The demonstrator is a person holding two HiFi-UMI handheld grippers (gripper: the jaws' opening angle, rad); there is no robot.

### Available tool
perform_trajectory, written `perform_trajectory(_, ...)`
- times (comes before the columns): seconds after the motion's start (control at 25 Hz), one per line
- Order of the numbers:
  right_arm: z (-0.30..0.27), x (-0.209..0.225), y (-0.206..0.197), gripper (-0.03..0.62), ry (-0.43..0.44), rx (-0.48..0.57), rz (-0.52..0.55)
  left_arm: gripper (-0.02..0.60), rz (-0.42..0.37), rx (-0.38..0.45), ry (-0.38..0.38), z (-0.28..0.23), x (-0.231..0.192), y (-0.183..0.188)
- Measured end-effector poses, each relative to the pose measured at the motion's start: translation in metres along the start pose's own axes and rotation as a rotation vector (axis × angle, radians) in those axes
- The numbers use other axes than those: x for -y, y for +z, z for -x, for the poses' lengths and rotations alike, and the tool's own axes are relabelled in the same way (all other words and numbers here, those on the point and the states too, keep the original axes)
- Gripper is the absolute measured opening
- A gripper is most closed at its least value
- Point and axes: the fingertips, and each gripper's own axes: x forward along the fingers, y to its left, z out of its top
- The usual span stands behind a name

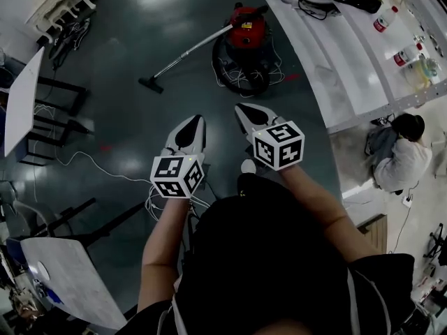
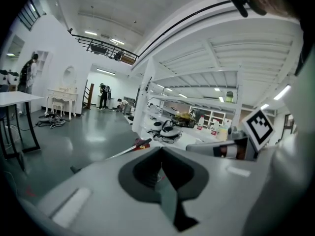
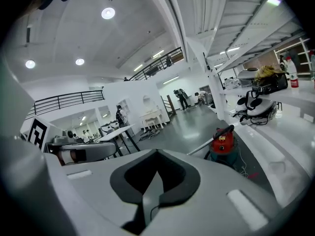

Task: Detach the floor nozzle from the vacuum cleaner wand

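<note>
A red vacuum cleaner stands on the dark floor ahead, with its silver wand slanting down left to the black floor nozzle. In the right gripper view the red vacuum cleaner sits to the right of the jaws. The left gripper view shows the wand and a dark nozzle tip just above the jaws. My left gripper and right gripper are held side by side, both shut and empty, well short of the nozzle.
A long white workbench with bottles and gear runs along the right. A person crouches at its near end. White tables on black frames and loose cables stand at the left. Open floor lies between me and the vacuum.
</note>
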Motion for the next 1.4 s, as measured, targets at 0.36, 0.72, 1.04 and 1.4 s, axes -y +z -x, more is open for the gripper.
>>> perform_trajectory(0.36,-0.029,0.073,0.027,-0.005,-0.011,-0.021,-0.006,0.008,0.0,-0.007,-0.025,-0.075,-0.004,0.02)
perform_trajectory(0.72,-0.054,0.113,0.036,-0.005,-0.035,-0.048,-0.036,0.008,-0.039,-0.072,-0.063,-0.13,-0.012,0.023)
perform_trajectory(1.04,-0.09,0.153,0.048,-0.005,-0.108,-0.058,-0.086,0.008,0.015,-0.081,-0.134,-0.191,-0.046,0.04)
perform_trajectory(1.4,-0.177,0.174,0.086,-0.005,-0.147,-0.069,-0.09,0.009,0.042,-0.124,-0.169,-0.259,-0.116,0.065)
